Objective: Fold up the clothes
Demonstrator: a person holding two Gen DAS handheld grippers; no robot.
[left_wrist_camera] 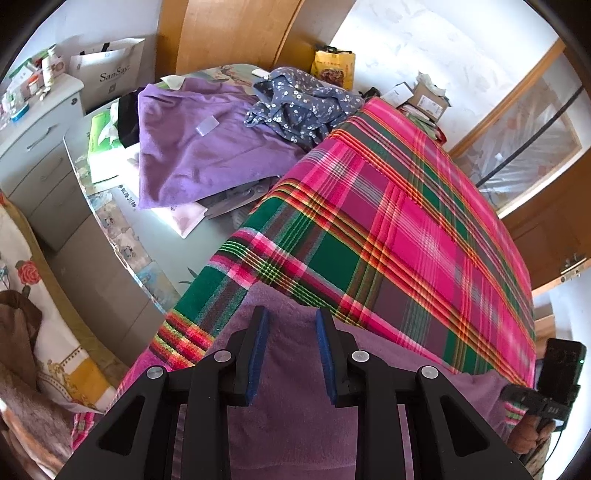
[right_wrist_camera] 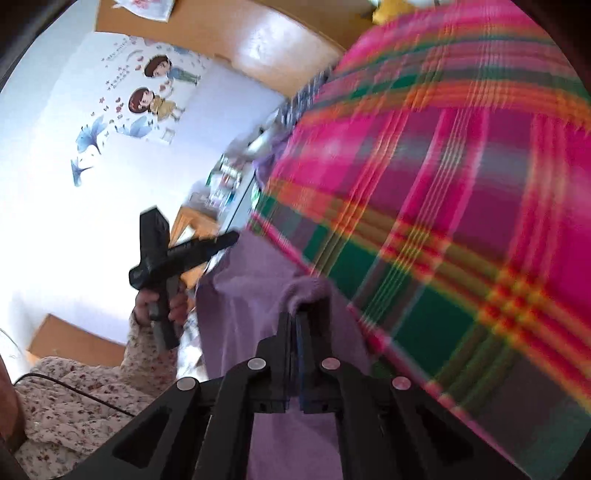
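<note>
A light purple fleece garment (left_wrist_camera: 288,373) lies at the near edge of the pink and green plaid blanket (left_wrist_camera: 406,221). My left gripper (left_wrist_camera: 292,315) hovers over it, open, its blue pads apart with the cloth showing beneath them. In the right wrist view my right gripper (right_wrist_camera: 296,317) is shut on a bunched fold of the same purple garment (right_wrist_camera: 255,291), lifting it off the plaid blanket (right_wrist_camera: 461,184). The left gripper (right_wrist_camera: 207,245) also appears there, held by a hand (right_wrist_camera: 173,306) in a floral sleeve. The right gripper's body (left_wrist_camera: 554,373) shows at the right edge of the left wrist view.
At the far end lie another purple garment (left_wrist_camera: 192,147) and a blue floral garment (left_wrist_camera: 303,103). A grey drawer unit (left_wrist_camera: 40,162) with bottles and a white paper bag (left_wrist_camera: 110,70) stands on the left. A wooden headboard (left_wrist_camera: 229,33) is behind, a floral quilt (left_wrist_camera: 55,350) at lower left.
</note>
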